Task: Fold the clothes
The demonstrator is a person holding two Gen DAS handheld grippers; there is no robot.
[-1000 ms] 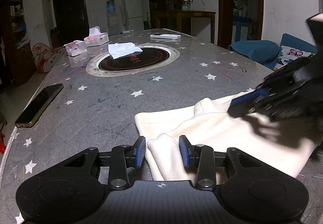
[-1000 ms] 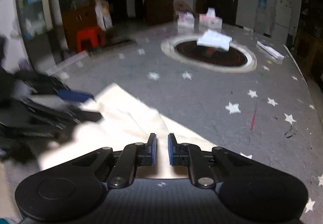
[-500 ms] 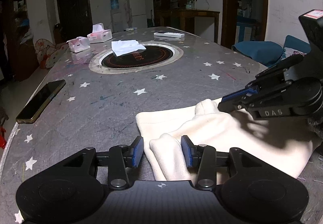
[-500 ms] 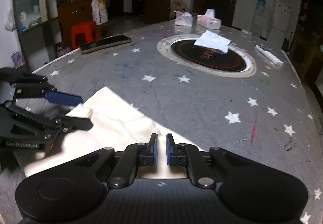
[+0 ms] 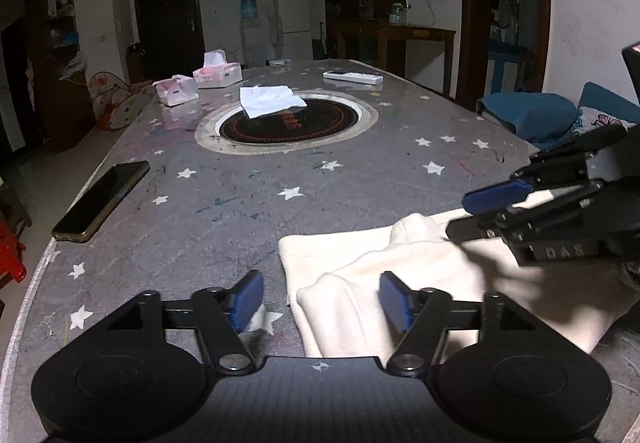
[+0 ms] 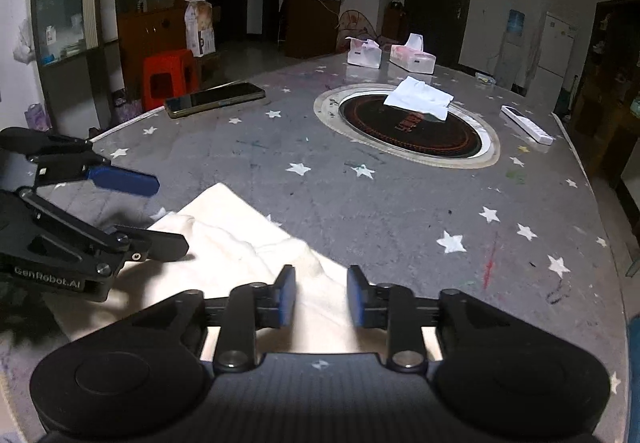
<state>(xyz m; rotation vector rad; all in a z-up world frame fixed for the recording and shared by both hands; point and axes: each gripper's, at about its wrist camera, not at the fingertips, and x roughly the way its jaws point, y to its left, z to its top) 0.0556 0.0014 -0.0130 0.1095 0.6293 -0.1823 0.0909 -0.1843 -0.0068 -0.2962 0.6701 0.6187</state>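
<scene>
A cream-white folded garment (image 5: 372,267) lies on the near edge of the grey star-patterned table (image 5: 280,179); it also shows in the right wrist view (image 6: 240,239). My left gripper (image 5: 322,299) is open, its blue pads straddling a fold at the garment's left end. My right gripper (image 6: 320,295) is open, its jaws a small way apart over the garment's right part. The right gripper shows in the left wrist view (image 5: 500,203), and the left gripper in the right wrist view (image 6: 156,211).
A phone (image 5: 100,201) lies near the left table edge. A round inset hotplate (image 5: 286,121) holds a white cloth (image 5: 270,101). Two tissue boxes (image 5: 200,81) and a remote (image 5: 352,76) are at the far end. A red stool (image 6: 170,77) stands beside the table.
Both grippers have opened: the left jaws widened around the fold, and the right jaws, nearly closed before, parted. The garment lies still on the table.
</scene>
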